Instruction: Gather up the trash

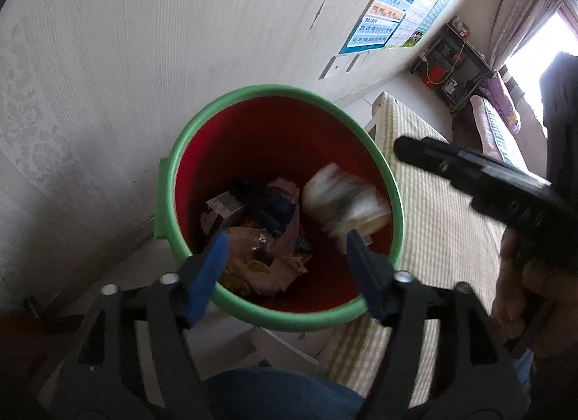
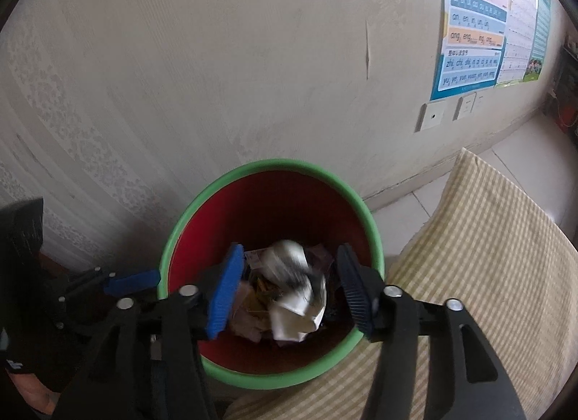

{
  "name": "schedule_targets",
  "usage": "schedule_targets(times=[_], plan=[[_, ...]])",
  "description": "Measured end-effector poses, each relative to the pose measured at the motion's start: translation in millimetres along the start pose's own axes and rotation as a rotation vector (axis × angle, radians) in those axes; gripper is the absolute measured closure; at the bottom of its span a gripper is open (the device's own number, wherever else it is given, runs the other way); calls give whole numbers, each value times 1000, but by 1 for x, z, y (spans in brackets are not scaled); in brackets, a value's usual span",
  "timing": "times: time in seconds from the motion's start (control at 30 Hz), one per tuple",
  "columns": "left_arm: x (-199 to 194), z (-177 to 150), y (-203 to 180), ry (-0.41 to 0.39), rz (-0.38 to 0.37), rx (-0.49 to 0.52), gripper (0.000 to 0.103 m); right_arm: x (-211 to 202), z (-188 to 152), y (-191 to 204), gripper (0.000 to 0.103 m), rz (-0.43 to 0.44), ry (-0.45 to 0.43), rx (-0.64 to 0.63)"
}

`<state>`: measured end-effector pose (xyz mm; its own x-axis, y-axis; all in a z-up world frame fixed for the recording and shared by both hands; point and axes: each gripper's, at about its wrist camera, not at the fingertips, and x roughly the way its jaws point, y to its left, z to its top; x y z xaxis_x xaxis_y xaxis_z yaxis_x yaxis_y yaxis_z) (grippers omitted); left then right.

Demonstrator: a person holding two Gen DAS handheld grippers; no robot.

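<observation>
The red bin with a green rim stands against the patterned wall, with a striped cushion touching its right side and bare floor tiles at its near left. The left gripper hangs over the bin's near rim, jaws wide apart with nothing between them. The right gripper hangs over the same opening, jaws also spread, gripping nothing; a blurred white crumpled wrapper lies free inside the bin, between and below its pads, on older crumpled trash. Above the bin's mouth the space is open; the wall closes off its far side.
</observation>
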<state>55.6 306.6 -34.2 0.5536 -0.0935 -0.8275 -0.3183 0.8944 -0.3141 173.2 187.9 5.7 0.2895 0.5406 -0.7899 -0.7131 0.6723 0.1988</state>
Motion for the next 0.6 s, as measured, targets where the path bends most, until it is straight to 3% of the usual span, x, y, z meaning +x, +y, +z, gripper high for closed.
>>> schedule_targets(times=[0.07, 0.2, 0.47, 0.6], plan=[[-4, -5, -2, -9, 14, -5, 17, -8, -1, -3, 28, -10, -15, 8], [-16, -13, -13, -43, 23, -4, 6, -34, -6, -13, 16, -32, -53, 32], [-40, -27, -62, -124, 24, 72, 6, -98, -41, -52, 10, -114, -122, 106], [-46, -36, -96, -143, 15, 101, 6, -139, -76, -78, 10, -205, -162, 136]])
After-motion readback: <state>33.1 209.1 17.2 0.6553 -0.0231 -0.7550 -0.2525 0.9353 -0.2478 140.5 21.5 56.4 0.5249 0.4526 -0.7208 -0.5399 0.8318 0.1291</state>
